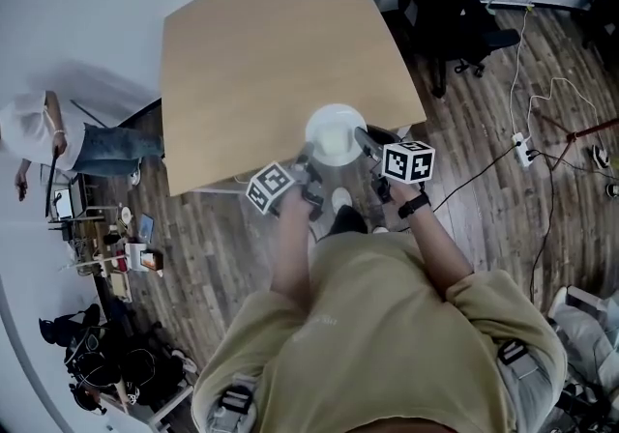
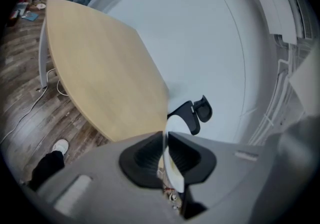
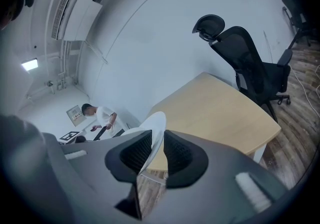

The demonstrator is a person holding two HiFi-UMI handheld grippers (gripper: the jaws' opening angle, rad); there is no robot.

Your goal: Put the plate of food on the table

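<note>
Head view, looking steeply down, read from left to right: at 9 o'clock a person in a white top stands apart from us, with cluttered gear on the wood floor toward 7 o'clock. A bare, light wooden table fills the upper middle. At its near edge we hold a white plate between both tools. The left gripper grips the plate's rim at about 7 o'clock, and the right gripper grips it at about 3 o'clock. The plate sits over the table's near edge, just right of centre. Its contents look pale and we cannot make them out, nor can we tell whether it touches the wood. One white shoe shows just below it. At 1 o'clock stands a black office chair, and at 3 o'clock a white power strip lies on the floor.

Left gripper view: the table runs from 10 o'clock to centre. The dark jaw pads stand narrow, pinched on the plate's thin rim, which we see edge-on at 6 o'clock.

Right gripper view: the jaws are likewise narrow, clamped on the white rim at 7 o'clock. The table lies behind at 3 o'clock and the chair at 2 o'clock.
</note>
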